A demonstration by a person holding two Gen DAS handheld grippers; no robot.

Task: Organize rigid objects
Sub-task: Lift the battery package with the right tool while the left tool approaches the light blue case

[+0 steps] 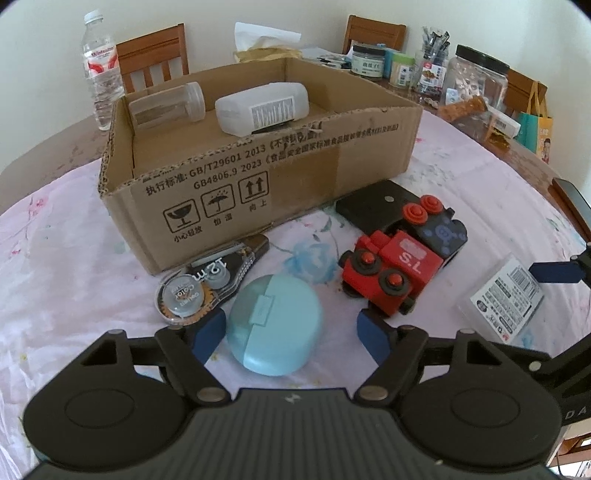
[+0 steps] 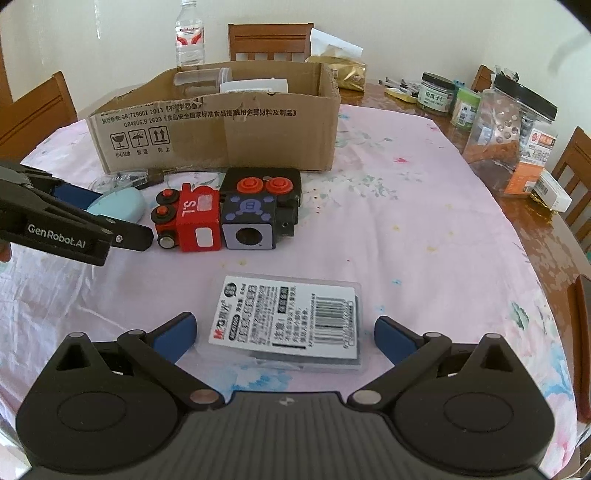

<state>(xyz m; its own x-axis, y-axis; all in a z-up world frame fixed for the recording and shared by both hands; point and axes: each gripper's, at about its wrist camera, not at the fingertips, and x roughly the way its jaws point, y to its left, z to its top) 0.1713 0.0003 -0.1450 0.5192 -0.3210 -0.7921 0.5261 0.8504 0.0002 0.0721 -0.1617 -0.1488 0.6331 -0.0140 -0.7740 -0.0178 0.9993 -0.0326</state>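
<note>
Left gripper (image 1: pixel 291 334) sits low over the floral tablecloth (image 1: pixel 74 295), jaws spread wide, straddling the pale blue oval case (image 1: pixel 275 325); the left pad looks right against the case's edge, the right pad stands clear of it, nothing clamped. Just left of the case lies the clear correction tape dispenser (image 1: pixel 201 290), tucked up against the front wall of the cardboard box (image 1: pixel 258 177). Inside that box, a clear jar (image 1: pixel 168 105) on its side and a white plastic bottle (image 1: pixel 262 109) lying next to it. Over to the right, the red toy train (image 1: pixel 391 271) lies on its side, touching the black block with red buttons (image 1: pixel 436 221) behind it.

Right gripper (image 2: pixel 284 334) is wide open too, its blue pads flanking the clear plastic card box (image 2: pixel 291 321) with the barcode label, gaps on both sides, no grip. That box lies flat on the cloth, well in front of the train. Jars and a water bottle (image 2: pixel 190 35) crowd the table's far edge
</note>
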